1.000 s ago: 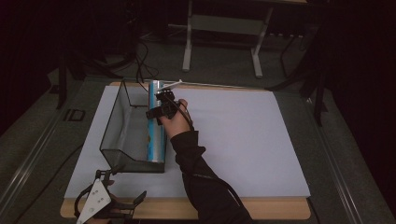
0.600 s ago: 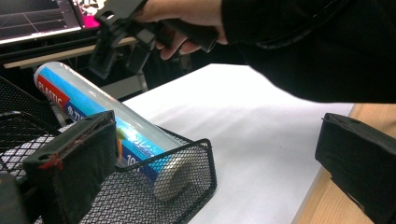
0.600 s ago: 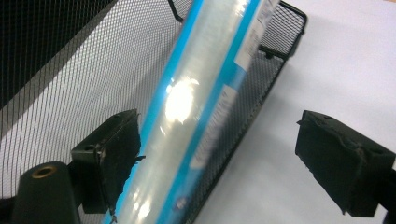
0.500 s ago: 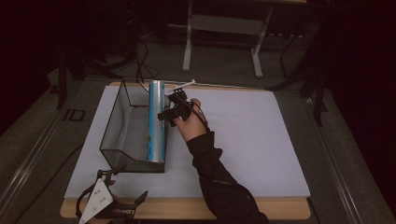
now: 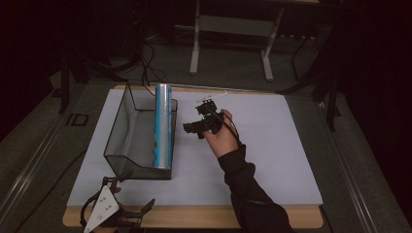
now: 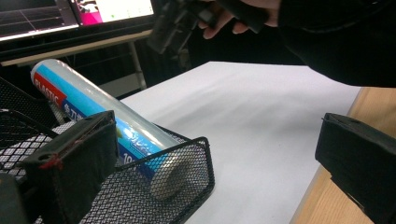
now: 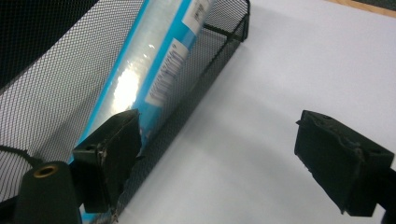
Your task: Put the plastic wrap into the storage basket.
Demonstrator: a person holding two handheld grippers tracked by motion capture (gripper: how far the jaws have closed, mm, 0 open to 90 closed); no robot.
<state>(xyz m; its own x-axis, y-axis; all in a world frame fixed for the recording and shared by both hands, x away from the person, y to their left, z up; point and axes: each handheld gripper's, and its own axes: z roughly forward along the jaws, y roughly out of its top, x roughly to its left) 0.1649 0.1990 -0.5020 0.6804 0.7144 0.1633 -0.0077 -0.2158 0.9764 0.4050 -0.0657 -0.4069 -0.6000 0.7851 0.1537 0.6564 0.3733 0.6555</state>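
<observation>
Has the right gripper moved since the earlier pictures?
Yes. The right gripper, fingers just opened and empty, has moved rightward, away from the black mesh basket holding the blue roll.

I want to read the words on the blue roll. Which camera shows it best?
The left gripper view: the blue roll lies close, its label letters readable, in the mesh basket. The right gripper view shows its shiny side with blurred print. The high view shows it whole but small.

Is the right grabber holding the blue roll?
No, the right gripper has its jaws wide apart with only white paper between them, while the blue roll lies in the mesh basket beside it.
</observation>
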